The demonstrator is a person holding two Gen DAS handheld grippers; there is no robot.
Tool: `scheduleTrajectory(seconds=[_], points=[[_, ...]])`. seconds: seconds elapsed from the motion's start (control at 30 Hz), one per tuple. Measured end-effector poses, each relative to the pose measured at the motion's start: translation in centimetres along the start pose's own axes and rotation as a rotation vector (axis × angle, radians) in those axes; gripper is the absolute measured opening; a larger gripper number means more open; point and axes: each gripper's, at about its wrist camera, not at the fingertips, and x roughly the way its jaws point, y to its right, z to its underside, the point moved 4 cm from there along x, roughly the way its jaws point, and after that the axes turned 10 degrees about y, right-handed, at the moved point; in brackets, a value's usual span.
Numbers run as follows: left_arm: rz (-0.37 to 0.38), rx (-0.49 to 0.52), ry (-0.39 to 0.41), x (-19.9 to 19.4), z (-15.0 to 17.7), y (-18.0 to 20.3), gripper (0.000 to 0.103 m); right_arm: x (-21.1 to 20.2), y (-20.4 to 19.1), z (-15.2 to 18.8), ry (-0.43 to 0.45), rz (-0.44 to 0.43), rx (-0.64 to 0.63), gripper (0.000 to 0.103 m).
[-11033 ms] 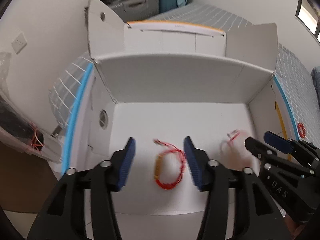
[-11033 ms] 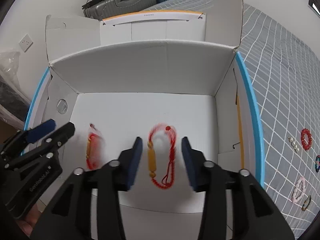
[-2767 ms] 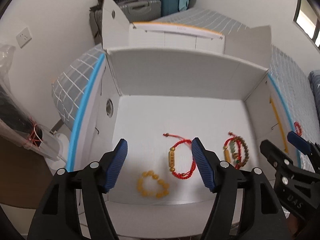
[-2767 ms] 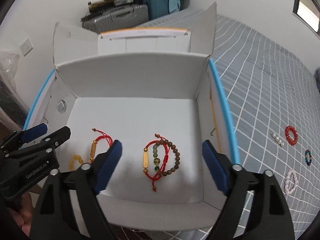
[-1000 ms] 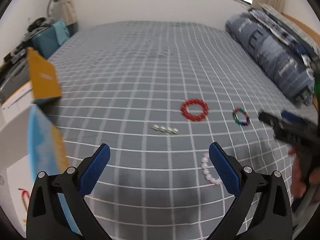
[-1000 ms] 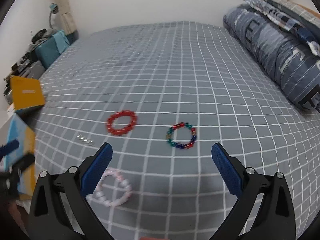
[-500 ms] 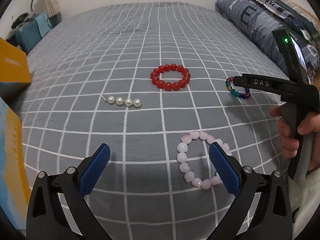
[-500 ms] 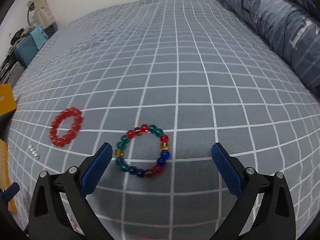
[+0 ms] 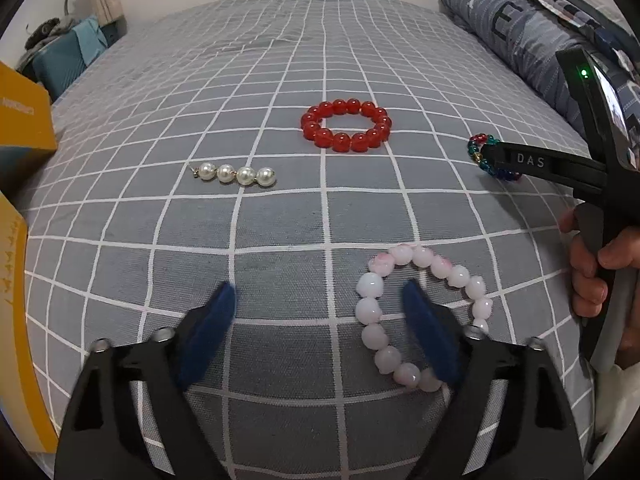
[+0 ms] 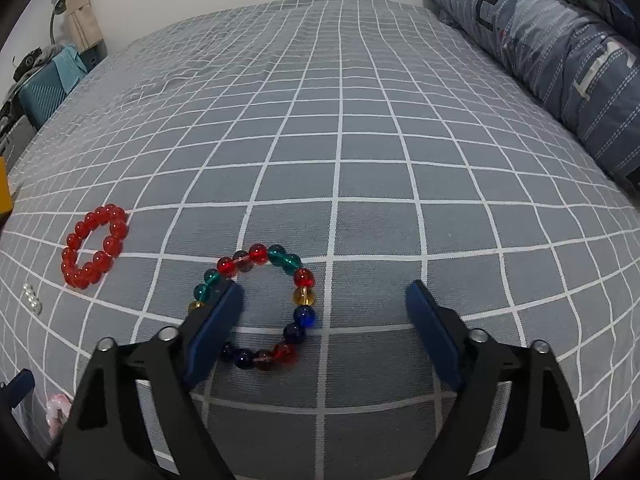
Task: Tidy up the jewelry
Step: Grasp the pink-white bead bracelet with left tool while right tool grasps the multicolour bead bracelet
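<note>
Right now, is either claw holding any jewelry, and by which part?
Nothing is held. Both the left claw and right claw are open, around the pink bracelet and multicolor bracelet.

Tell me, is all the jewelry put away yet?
Not yet. Four pieces lie on the bed: the red bracelet, the pearl strand, the pink bracelet and the colorful bracelet. Nothing is held. The open left gripper straddles one side of the pink bracelet; the open right gripper straddles one side of the colorful bracelet. All four still need moving.
</note>
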Motion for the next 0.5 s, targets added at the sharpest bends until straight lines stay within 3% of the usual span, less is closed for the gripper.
scheduleTrajectory(seconds=[0.03, 0.17, 0.23, 0.3, 0.5], points=[[0.001, 0.007, 0.001, -0.03, -0.03, 0.13, 0.067, -0.1, -0.08, 0.06, 0.007, 0.0, -0.003, 0.065], [0.008, -0.001, 0.002, -0.08, -0.15, 0.18, 0.042, -0.37, -0.2, 0.09, 0.02, 0.001, -0.018, 0.032], [0.006, -0.004, 0.003, -0.11, -0.23, 0.13, 0.029, -0.41, -0.34, 0.2, 0.024, -0.002, -0.023, 0.022], [0.014, -0.003, -0.002, -0.13, -0.25, 0.22, 0.01, -0.37, -0.25, 0.14, 0.03, 0.012, -0.023, 0.011], [0.005, 0.006, -0.001, -0.21, -0.36, 0.45, 0.01, -0.42, -0.3, 0.2, 0.044, 0.02, -0.029, 0.011]])
